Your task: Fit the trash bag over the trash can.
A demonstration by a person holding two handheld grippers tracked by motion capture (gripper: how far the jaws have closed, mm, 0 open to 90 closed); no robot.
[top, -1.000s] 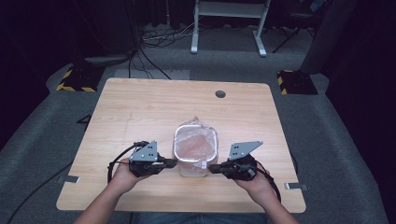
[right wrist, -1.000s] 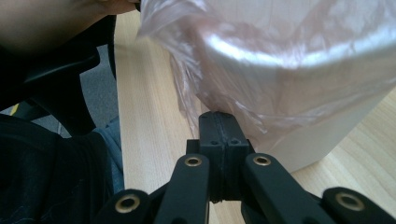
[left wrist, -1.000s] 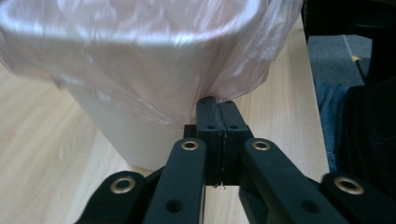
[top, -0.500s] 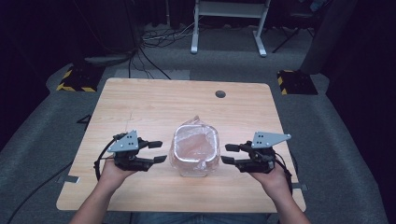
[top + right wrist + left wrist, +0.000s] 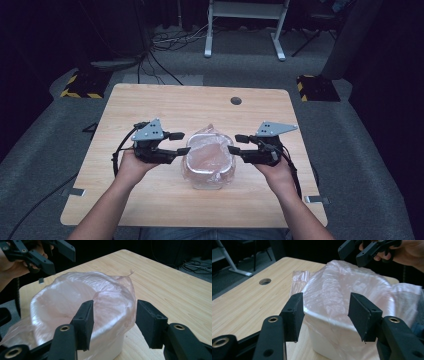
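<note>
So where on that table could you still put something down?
Bare wood runs along the far edge around the round hole, and down the table's left and right sides outside each hand. The middle is crowded: the bag-lined white bin sits between the left gripper and right gripper.

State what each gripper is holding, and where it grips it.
Nothing. The left gripper and right gripper are open beside the bag-lined white bin, gripping neither the bag nor the rim.

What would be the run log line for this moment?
left gripper: open | right gripper: open | white tub lined with pink plastic bag: between them, on wooden table
</note>
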